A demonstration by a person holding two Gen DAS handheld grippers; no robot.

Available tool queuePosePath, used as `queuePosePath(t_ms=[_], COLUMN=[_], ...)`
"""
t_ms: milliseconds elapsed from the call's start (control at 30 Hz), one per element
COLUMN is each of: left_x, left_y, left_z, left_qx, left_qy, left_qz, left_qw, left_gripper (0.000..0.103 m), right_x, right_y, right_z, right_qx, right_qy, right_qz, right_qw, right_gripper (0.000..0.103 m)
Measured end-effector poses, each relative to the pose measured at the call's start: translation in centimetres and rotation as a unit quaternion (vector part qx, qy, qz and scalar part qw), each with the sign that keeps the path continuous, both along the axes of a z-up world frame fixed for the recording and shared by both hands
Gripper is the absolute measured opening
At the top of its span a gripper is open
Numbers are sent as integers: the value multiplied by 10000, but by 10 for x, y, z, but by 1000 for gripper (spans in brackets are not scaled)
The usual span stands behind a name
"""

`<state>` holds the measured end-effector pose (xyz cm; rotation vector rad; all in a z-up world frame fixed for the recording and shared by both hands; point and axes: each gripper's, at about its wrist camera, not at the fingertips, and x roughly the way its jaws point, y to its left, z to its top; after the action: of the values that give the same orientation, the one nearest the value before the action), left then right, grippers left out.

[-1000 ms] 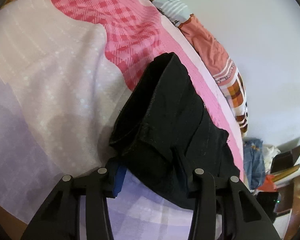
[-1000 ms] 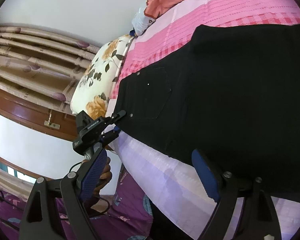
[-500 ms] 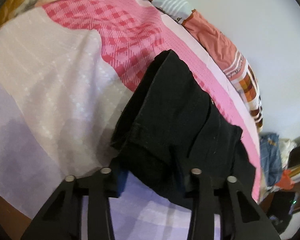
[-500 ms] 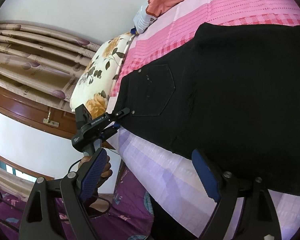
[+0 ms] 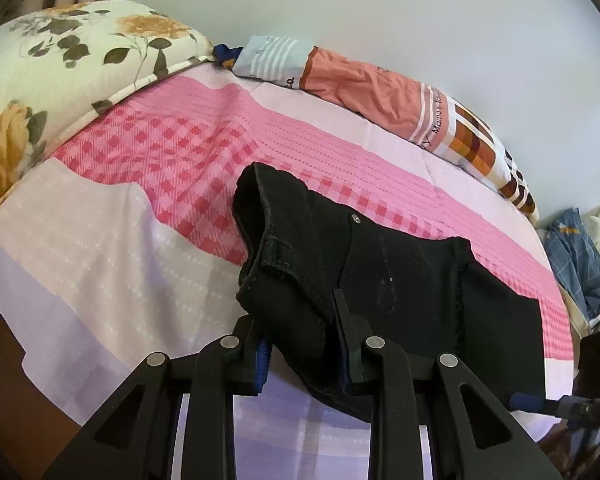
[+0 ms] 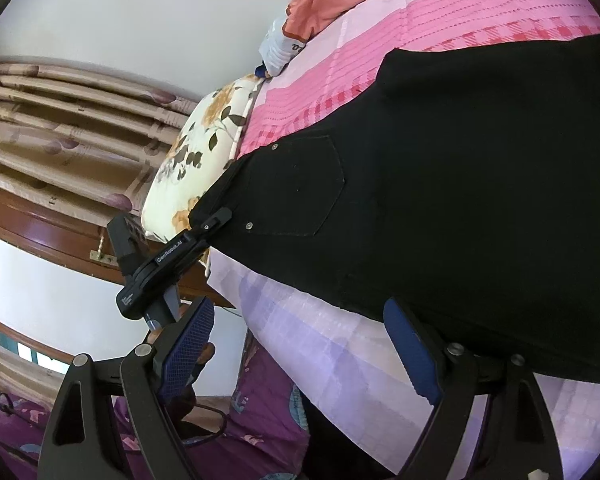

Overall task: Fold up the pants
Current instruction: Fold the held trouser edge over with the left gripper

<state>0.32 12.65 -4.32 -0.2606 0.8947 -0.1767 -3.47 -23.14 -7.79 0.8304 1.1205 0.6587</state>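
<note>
While pinched at waistband corner, black denim pants (image 5: 400,280) spread on pink-and-lilac checked bed sheet (image 5: 100,248). Left gripper (image 5: 302,354) fingers just closing, clamped on fabric. Right gripper (image 6: 296,356) fingers spread wide, nothing between. Floral pillow (image 5: 60,64) beyond.

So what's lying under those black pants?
Under the black pants lies the pink and lilac bedsheet. The left gripper pinches their waistband corner. Anything directly beneath the cloth is hidden.

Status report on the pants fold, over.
Left gripper has just been closing, waistband bunched between its fingers. Right gripper open, empty. Black pants on bed. Nothing in the way.
</note>
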Motion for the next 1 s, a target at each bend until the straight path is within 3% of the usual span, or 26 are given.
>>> queuePosePath(t_ms=[700, 833, 967, 1000], left_x=[-5, -15, -28, -32], left_y=[-25, -63, -127, -151], left_z=[20, 48, 78, 82], left_qx=[310, 470, 214, 35], left_qy=[-197, -602, -985, -1064], left_qz=[-113, -494, -1300, -1645], left_qw=[9993, 9959, 9864, 9806], left_gripper=[27, 27, 27, 27], right_x=[2, 6, 11, 11], right_y=[-6, -24, -59, -73], right_z=[-11, -9, -15, -20], right_qx=[228, 394, 970, 1279], right_qy=[61, -47, 15, 72], right_qz=[-218, -442, -844, -985], right_qw=[9995, 9982, 9917, 9868], right_gripper=[85, 85, 87, 88])
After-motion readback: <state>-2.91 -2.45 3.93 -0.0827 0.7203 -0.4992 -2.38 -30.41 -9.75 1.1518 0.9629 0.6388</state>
